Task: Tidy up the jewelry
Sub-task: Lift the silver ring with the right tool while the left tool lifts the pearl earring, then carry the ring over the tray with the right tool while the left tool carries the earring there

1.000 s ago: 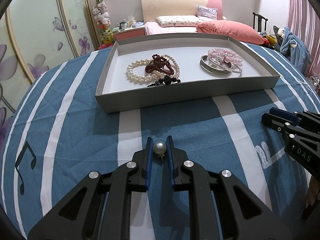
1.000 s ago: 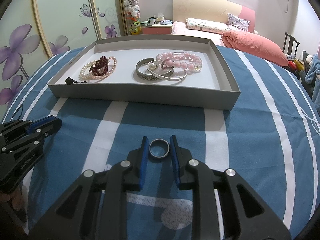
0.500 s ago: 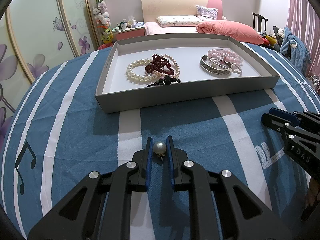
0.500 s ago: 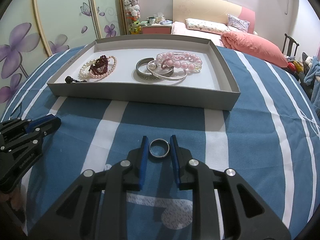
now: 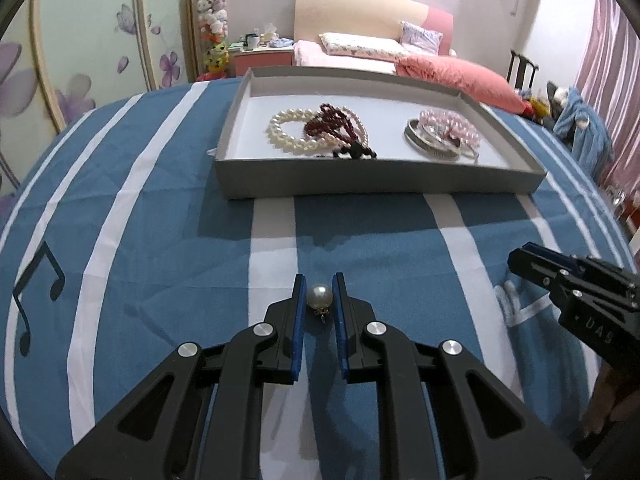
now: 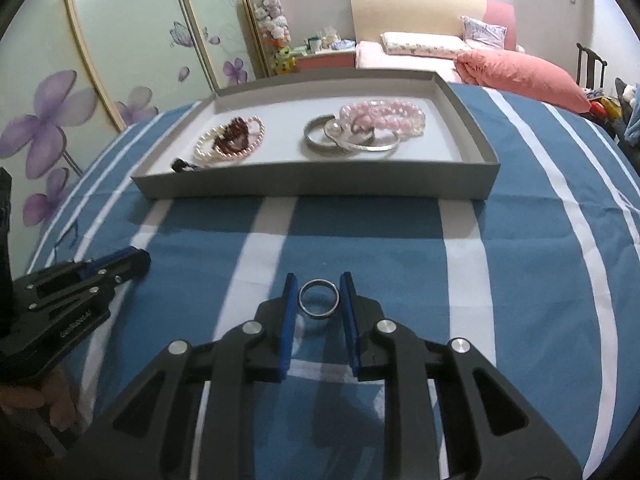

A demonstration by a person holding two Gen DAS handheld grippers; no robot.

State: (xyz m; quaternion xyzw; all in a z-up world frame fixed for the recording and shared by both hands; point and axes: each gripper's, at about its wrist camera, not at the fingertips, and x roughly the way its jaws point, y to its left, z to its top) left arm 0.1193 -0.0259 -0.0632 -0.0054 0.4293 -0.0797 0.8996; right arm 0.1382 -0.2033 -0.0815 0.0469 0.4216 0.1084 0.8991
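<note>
Both hand-held grippers loaded, short of the tray

The left hand-held gripper pinches a pearl earring; the right hand-held gripper clamps a silver ring above the striped tabletop. Either smooth, round piece could squirt out before reaching the grey tray.

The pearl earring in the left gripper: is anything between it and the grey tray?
Only the tray's near wall. Bare striped cloth lies between the pearl earring, clamped in the left gripper, and that wall.
</note>
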